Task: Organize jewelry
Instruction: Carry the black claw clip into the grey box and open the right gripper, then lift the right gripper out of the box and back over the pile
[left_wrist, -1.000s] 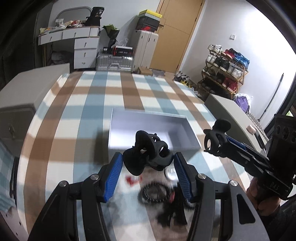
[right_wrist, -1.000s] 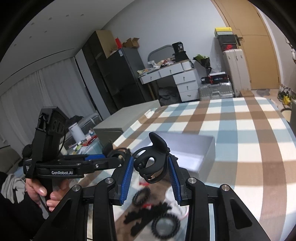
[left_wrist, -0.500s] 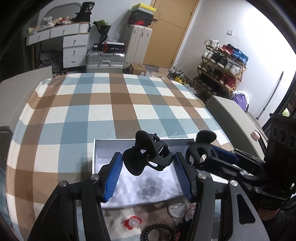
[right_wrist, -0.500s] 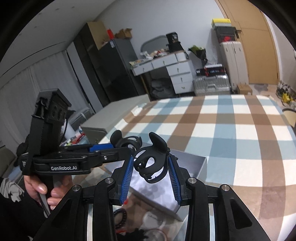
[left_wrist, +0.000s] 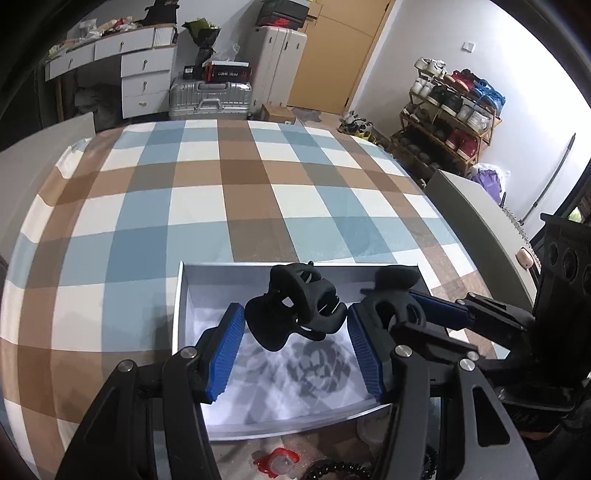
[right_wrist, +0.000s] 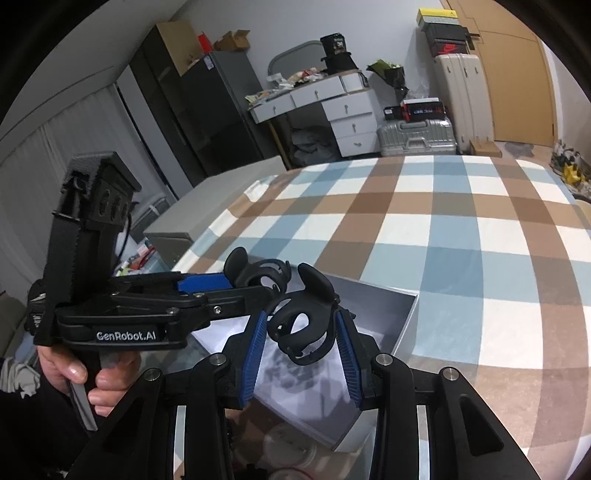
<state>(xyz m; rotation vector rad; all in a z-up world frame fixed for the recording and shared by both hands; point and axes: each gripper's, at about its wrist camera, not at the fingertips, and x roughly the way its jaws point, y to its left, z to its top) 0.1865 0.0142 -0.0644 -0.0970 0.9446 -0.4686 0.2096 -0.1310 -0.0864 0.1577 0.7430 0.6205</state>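
While both tools hang over the grey box (left_wrist: 183, 295), left tool (left_wrist: 295, 334) clamps one black claw clip (left_wrist: 295, 314), right tool (right_wrist: 300, 341) clamps another claw clip (right_wrist: 304, 319); next I'd lower, then part the pads.

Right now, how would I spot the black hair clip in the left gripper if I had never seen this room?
Find the big bed with the blue, brown and white checked cover, then the shallow white open box on it. Above the box, two black plastic claw hair clips hang side by side. The left gripper's hair clip sits between the two blue ribbed pads in the left wrist view, while the other hair clip belongs to the right gripper.
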